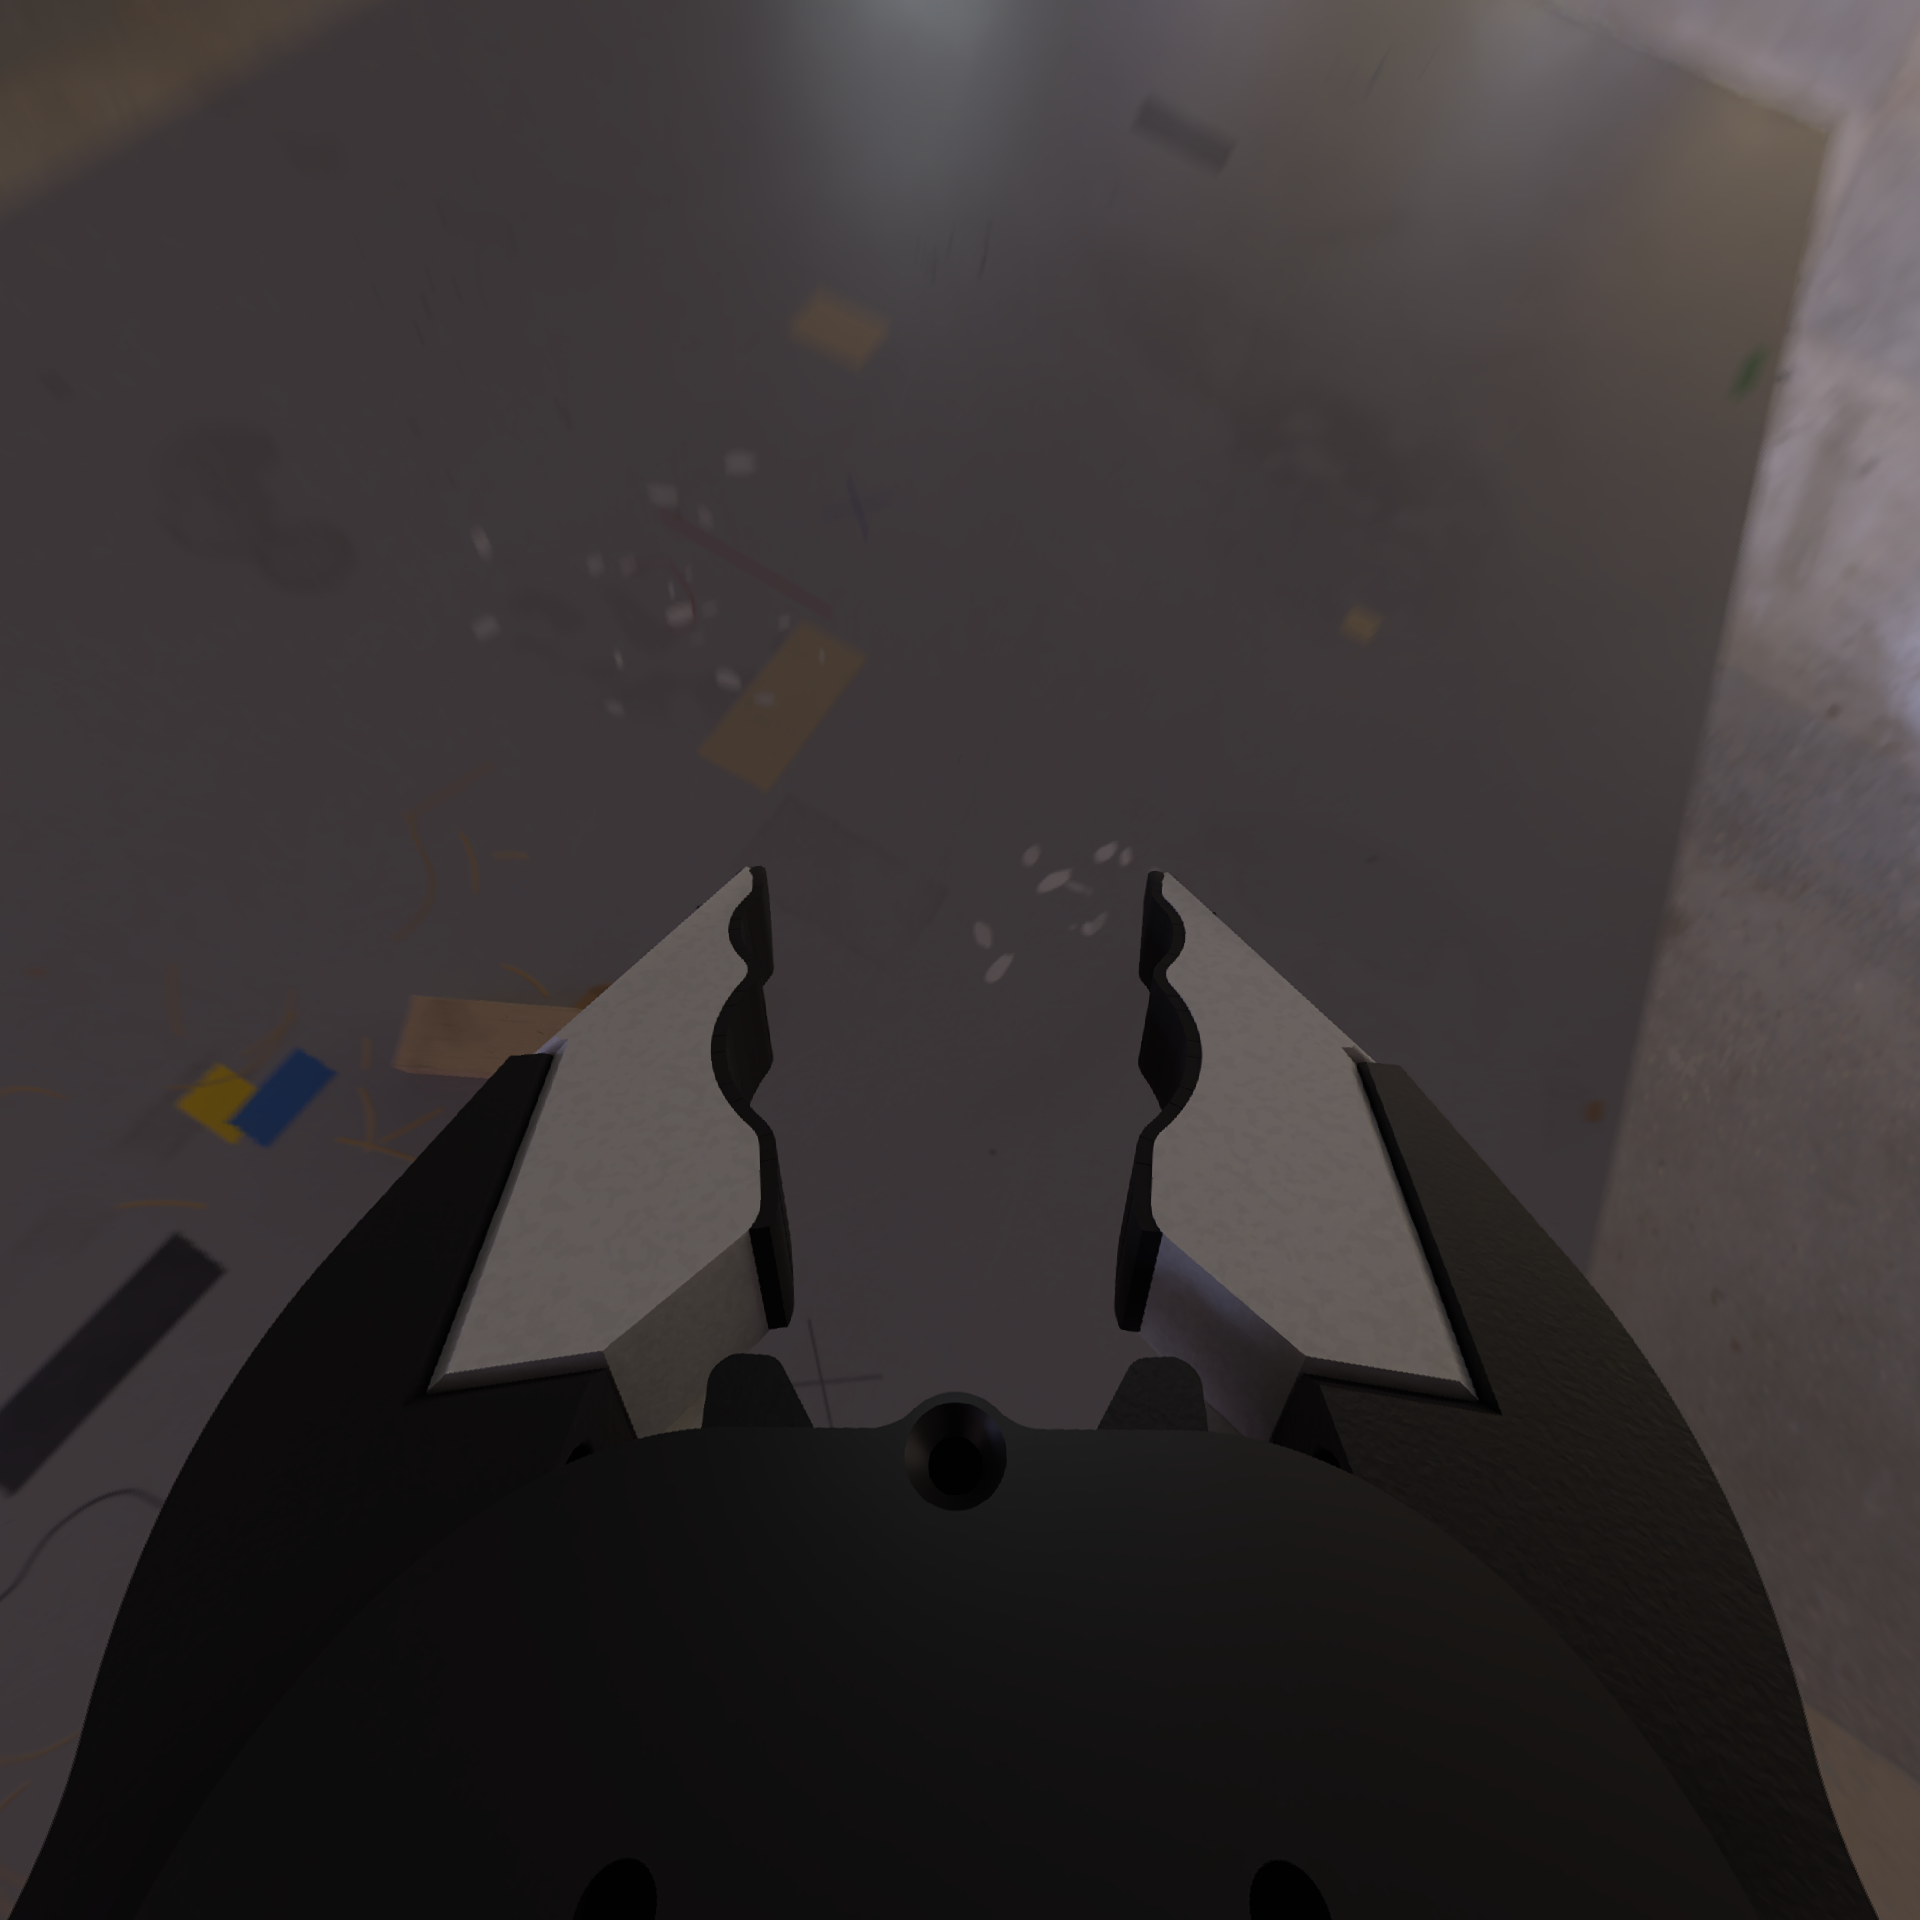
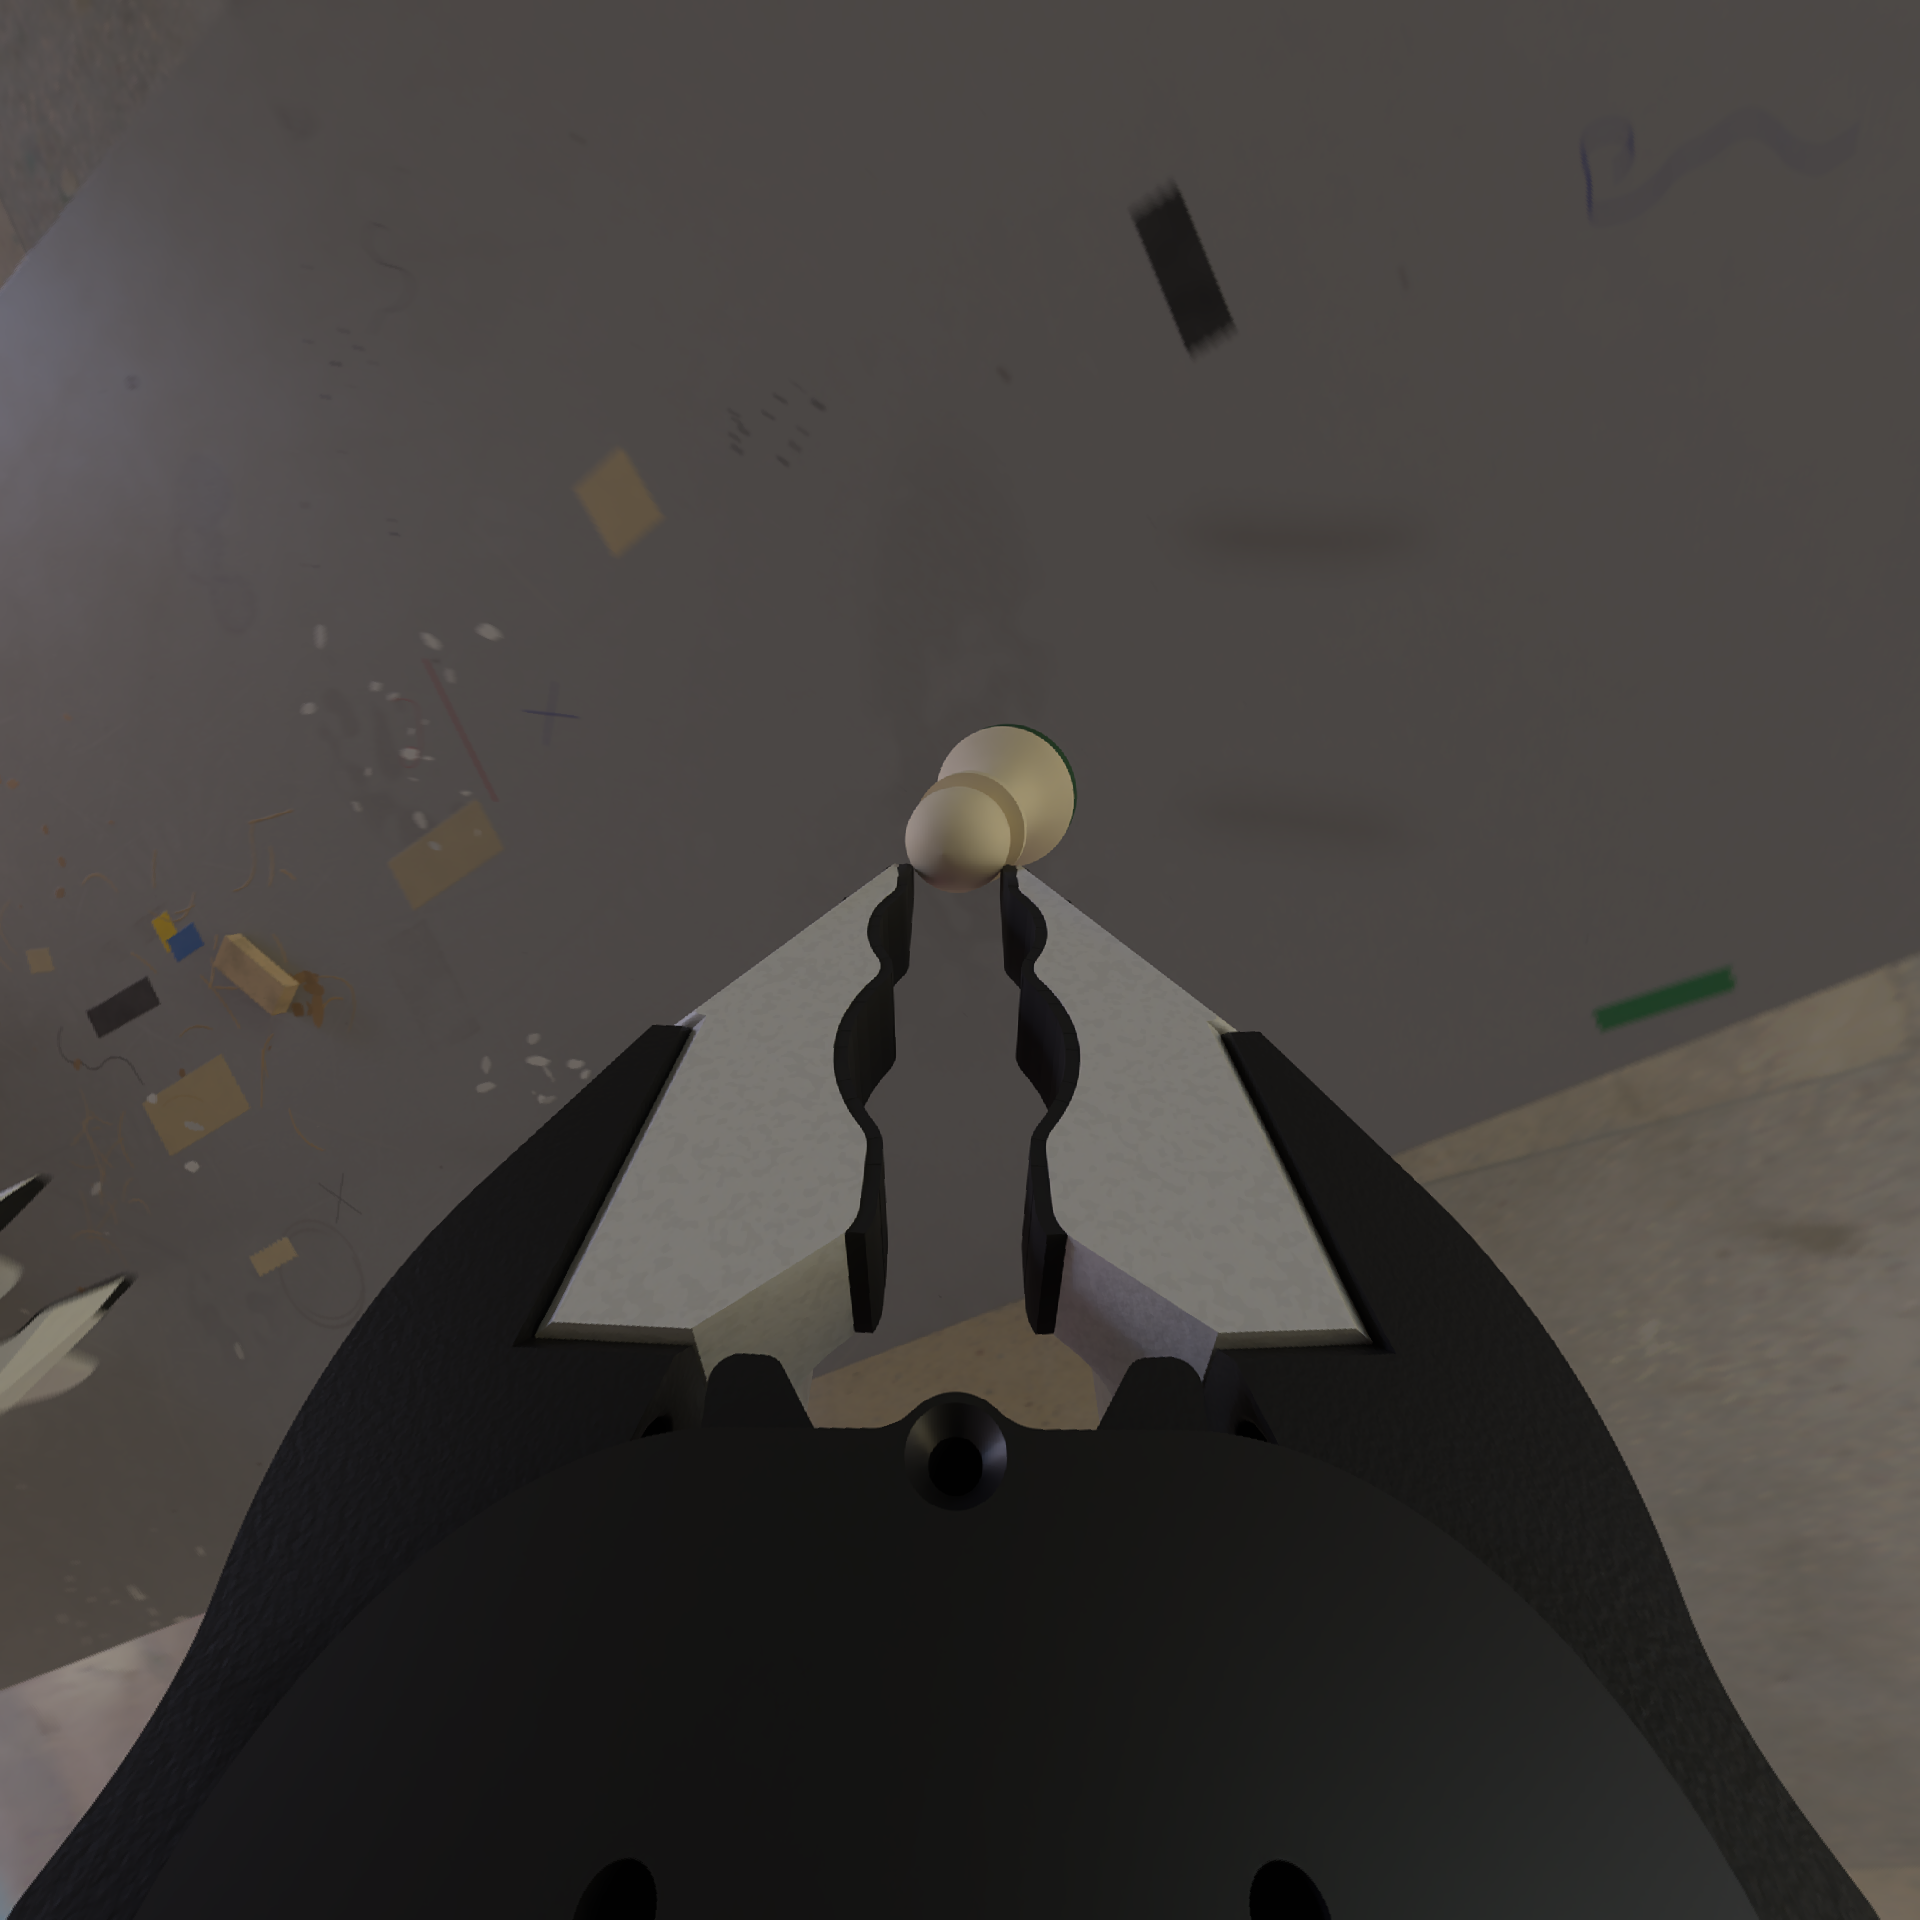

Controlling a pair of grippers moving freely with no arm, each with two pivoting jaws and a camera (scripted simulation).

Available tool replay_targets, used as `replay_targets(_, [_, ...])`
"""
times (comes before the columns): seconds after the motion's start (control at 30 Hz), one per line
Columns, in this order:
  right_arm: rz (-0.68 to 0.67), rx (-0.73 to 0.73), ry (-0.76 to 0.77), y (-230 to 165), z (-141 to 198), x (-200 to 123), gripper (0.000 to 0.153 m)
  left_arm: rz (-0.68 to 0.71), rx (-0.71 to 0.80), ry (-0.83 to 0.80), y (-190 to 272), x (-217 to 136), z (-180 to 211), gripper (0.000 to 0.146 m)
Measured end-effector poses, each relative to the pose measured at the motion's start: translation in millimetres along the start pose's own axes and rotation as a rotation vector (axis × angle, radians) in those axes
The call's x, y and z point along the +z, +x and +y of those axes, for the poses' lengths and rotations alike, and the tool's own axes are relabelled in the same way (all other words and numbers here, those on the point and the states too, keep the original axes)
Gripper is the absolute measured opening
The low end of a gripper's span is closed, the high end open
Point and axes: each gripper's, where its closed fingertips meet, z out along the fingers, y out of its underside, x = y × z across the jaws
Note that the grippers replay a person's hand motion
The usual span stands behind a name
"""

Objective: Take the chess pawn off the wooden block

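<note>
In the right wrist view my right gripper (image 2: 956,873) has its jaws narrowed on the round head of a cream chess pawn (image 2: 1003,800). The pawn tilts away from the tips and hangs above the grey table (image 2: 1351,644). The light wooden block (image 2: 255,971) lies far off to the left with nothing on it. In the left wrist view my left gripper (image 1: 956,883) is open and empty above the table. The wooden block (image 1: 468,1034) lies to its left, partly hidden behind the left finger. The left gripper's fingers (image 2: 62,1320) also show at the right wrist view's left edge.
Flat tan (image 1: 781,707), yellow and blue (image 1: 260,1101), black (image 2: 1184,265) and green (image 2: 1662,997) patches and pale flecks mark the table top. The table edge (image 1: 1704,831) runs along the right, with pale floor beyond it. In the right wrist view the table edge (image 2: 1558,1101) lies at the lower right.
</note>
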Motion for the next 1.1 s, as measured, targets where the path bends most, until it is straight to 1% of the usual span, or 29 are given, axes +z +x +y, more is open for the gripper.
replay_targets(0.03, [-0.008,0.038,-0.013,21,13,9,0.016,-0.010,-0.013,-0.059,-6,24,9,0.073])
replay_targets(0.1, [-0.023,0.087,-0.046,53,38,26,0.016,-0.018,-0.065,-0.146,-18,61,26,0.075])
replay_targets(0.2, [-0.027,0.115,-0.108,85,69,52,0.016,-0.009,-0.135,-0.287,-32,92,54,0.077])
replay_targets(0.27, [-0.013,0.106,-0.146,98,83,65,0.016,0.036,-0.184,-0.357,-33,98,64,0.077])
replay_targets(0.33, [0.006,0.086,-0.173,105,91,75,0.016,0.075,-0.178,-0.414,-32,95,68,0.072])
replay_targets(0.4, [0.021,0.054,-0.191,106,93,83,0.016,0.078,-0.128,-0.458,-33,87,71,0.057])
replay_targets(0.43, [0.025,0.033,-0.198,103,93,86,0.016,0.099,-0.127,-0.477,-34,81,73,0.048])
replay_targets(0.5, [0.023,-0.012,-0.206,95,92,92,0.016,0.156,-0.184,-0.509,-43,69,80,0.025])
replay_targets(0.6, [-0.004,-0.080,-0.205,72,86,101,0.016,0.154,-0.290,-0.514,-76,46,92,0.016])
replay_targets(0.7, [-0.061,-0.135,-0.199,38,82,114,0.016,0.034,-0.359,-0.492,-123,19,106,0.009])
replay_targets(0.8, [-0.148,-0.174,-0.207,-3,84,134,0.016,-0.088,-0.417,-0.460,-165,-9,122,0.006])
replay_targets(0.83, [-0.178,-0.187,-0.217,-16,86,142,0.016,-0.095,-0.441,-0.445,-175,-18,128,0.007])
replay_targets(0.87, [-0.206,-0.199,-0.229,-30,89,150,0.016,-0.073,-0.465,-0.430,-180,-26,133,0.007])
replay_targets(0.93, [-0.251,-0.219,-0.258,-54,96,167,0.016,-0.033,-0.555,-0.396,-190,-40,142,0.009])
replay_targets(0.97, [-0.267,-0.230,-0.274,-65,99,175,0.016,-0.037,-0.586,-0.379,-196,-47,146,0.010])
replay_targets(1.1, [-0.284,-0.260,-0.322,-97,110,210,0.016,-0.135,-0.673,-0.344,-221,-77,165,0.010])
